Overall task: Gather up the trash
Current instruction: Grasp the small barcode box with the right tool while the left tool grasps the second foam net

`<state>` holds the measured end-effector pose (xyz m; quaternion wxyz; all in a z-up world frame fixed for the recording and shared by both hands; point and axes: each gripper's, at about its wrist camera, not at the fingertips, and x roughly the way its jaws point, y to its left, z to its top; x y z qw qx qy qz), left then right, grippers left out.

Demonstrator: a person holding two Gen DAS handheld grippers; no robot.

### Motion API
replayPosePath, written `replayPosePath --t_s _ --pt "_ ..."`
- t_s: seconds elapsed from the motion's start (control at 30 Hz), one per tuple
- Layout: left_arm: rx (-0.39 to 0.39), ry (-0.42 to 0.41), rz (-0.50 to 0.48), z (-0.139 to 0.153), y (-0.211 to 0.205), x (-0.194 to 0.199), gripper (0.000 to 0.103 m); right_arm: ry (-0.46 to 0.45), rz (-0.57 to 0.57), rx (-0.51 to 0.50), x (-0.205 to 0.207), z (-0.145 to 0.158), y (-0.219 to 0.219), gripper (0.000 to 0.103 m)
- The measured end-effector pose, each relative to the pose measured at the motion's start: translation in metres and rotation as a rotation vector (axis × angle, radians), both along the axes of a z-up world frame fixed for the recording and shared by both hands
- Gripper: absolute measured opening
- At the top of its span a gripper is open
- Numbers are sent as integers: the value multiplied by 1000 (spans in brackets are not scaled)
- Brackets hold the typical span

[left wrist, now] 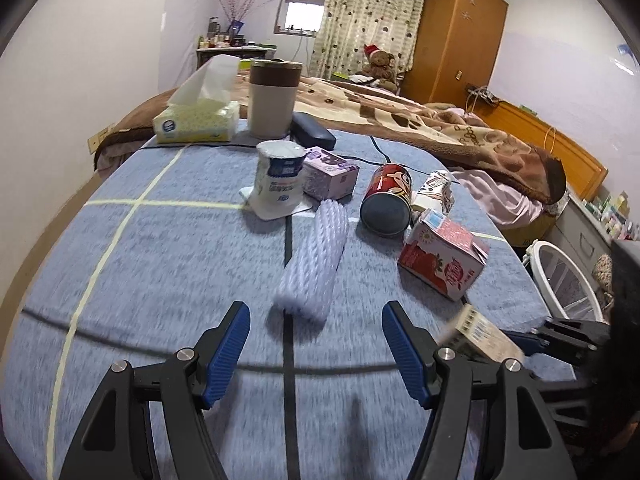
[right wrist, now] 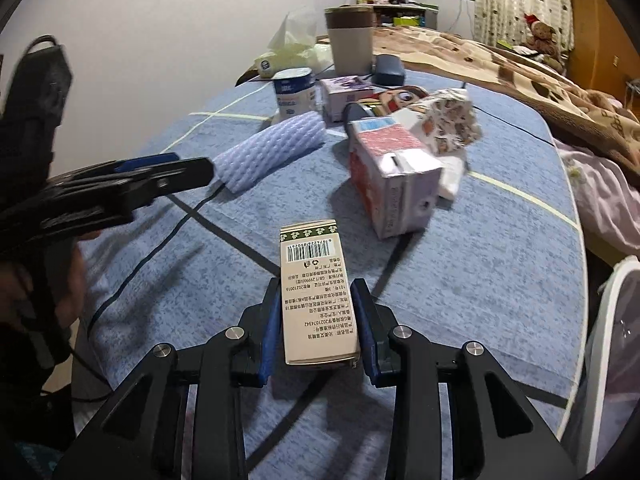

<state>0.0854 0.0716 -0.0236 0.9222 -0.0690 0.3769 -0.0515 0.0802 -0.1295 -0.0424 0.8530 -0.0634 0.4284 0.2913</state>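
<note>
My right gripper (right wrist: pixel 317 296) is shut on a cream cardboard box with a barcode (right wrist: pixel 314 280), held above the blue tablecloth; the box also shows in the left wrist view (left wrist: pixel 482 334). My left gripper (left wrist: pixel 316 322) is open and empty, just short of a lilac foam net sleeve (left wrist: pixel 314 258), which also shows in the right wrist view (right wrist: pixel 272 152). Beyond lie a red-and-pink carton (left wrist: pixel 444 256), a red can on its side (left wrist: pixel 388 200), a crumpled patterned cup (left wrist: pixel 434 190), a white yogurt cup (left wrist: pixel 278 178) and a small purple box (left wrist: pixel 330 172).
A tissue box (left wrist: pixel 196 120), a tall grey cup (left wrist: pixel 272 98) and a dark case (left wrist: pixel 314 130) stand at the table's far edge. A white mesh bin (left wrist: pixel 566 276) stands off the table's right side. A bed with a brown blanket (left wrist: pixel 460 128) lies behind.
</note>
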Motion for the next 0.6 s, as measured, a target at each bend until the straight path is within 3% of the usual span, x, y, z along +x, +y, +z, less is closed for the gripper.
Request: replayPosePath --t_s 0.13,0.37,0.47,0.53,0.6 --pt "35 36 -7 -10 -4 29 69 4 -35 8 4 0 -10 35" --pt "14 138 19 -32 -1 63 68 3 -81 15 13 -1 -21 35" --pt "38 133 25 -31 -3 63 51 -4 -103 22 14 2 -28 35" --pt "51 134 29 -30 -4 61 31 -9 -121 28 15 3 -33 35" --pt "42 133 32 -30 -3 57 27 -13 -136 33 16 4 -37 35"
